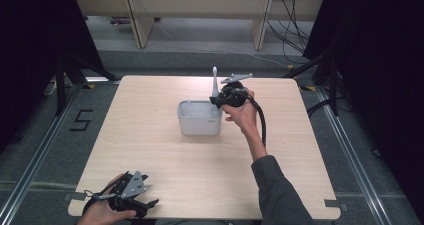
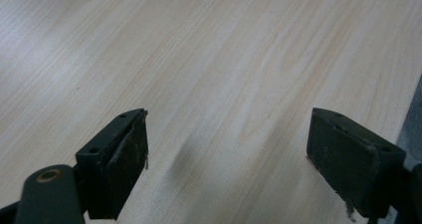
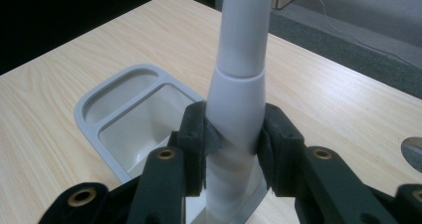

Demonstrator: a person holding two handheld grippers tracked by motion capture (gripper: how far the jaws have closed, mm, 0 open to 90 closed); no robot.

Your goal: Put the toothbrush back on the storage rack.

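— Two jaws are pinching that white handle, one on each flank; see how it widens into a collar just above the pads and runs up as a slimmer round shaft?

— Yes, and from above it stands nearly upright at the far right corner of the grey bin. What is the bin like?

— Pale grey, rounded corners, a thick rim, and two compartments: a narrow one along one side, a deeper one beside it. The handle's lower end sits at the bin's edge; I cannot tell whether it is inside or just beside it.

— And the right gripper?

— Held in the person's right hand, cable looping down along the forearm, grey plate on top.

— Room around it?

— Plenty. The bin is a little beyond the middle of the wooden table, well apart from every edge, with bare wood on all sides.

— The left gripper?

— Down at the near left corner, close to the table's front edge, jaws spread wide over bare wood, holding nothing.
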